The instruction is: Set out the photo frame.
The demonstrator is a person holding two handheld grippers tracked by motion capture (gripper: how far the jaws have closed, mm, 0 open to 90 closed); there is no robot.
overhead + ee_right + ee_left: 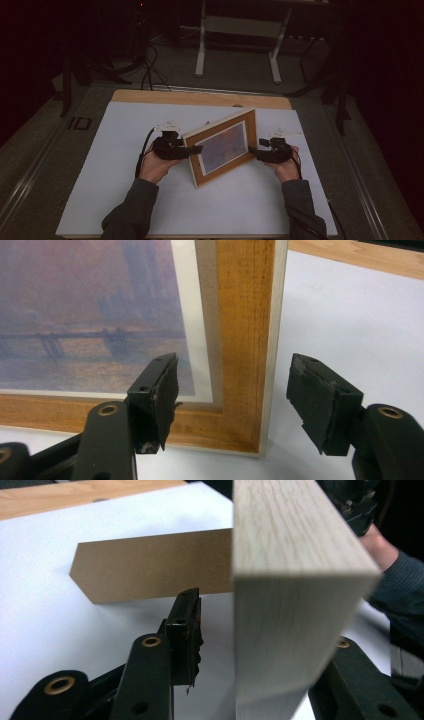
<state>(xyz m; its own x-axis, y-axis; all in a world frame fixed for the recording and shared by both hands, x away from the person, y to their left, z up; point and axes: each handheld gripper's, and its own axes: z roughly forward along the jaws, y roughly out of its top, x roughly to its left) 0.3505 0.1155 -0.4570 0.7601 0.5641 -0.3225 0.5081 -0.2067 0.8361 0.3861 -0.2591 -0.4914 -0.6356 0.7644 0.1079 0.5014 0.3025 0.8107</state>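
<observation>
A wooden picture frame [222, 147] with a hazy purple-orange print stands upright on the white tabletop [125, 200], turned at an angle. Its brown cardboard back stand [150, 572] reaches out behind it onto the table. My left gripper [194, 149] is at the frame's left edge. Its jaws straddle the pale wood side [290, 580], and white table shows between the near pad [185, 630] and the wood. My right gripper [254, 150] is at the frame's right edge. Its jaws are spread on either side of the frame's corner [245, 390], and the far pad [320, 405] stands off it.
A wooden strip [200, 97] borders the far edge of the table. Beyond it stand a white-legged stand [237, 45] and cables on a dark floor. White surface lies to the left of and in front of the frame.
</observation>
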